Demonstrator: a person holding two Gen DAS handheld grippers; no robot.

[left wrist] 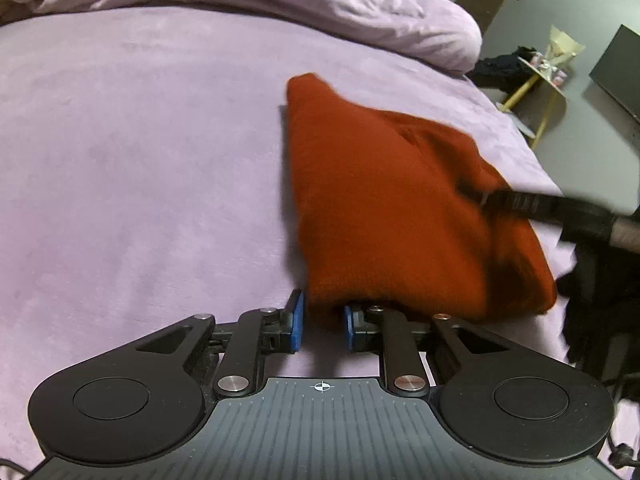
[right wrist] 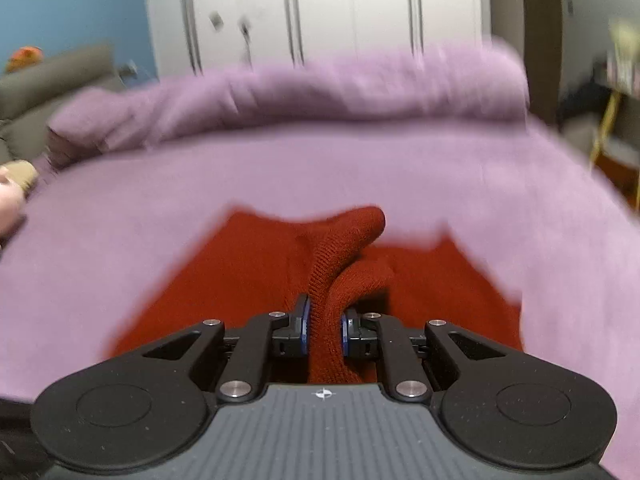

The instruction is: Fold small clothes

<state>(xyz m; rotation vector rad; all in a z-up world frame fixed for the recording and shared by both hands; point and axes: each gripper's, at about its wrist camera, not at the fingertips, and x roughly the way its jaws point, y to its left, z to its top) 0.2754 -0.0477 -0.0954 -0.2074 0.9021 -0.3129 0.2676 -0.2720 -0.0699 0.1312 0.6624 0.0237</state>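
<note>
My right tongs pinch a raised fold of the rust-red knitted garment, which lies on the lilac plush bedspread. My left tongs stand open at the garment's near edge, one pad tucked beneath it.

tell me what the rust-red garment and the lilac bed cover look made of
Rust-red knitted garment: looks like wool or acrylic knit, matte; ribbed stitch rows show where the right gripper pinches it. Lilac bed cover: probably plush fleece or velvet, with a soft, faintly mottled nap.
</note>
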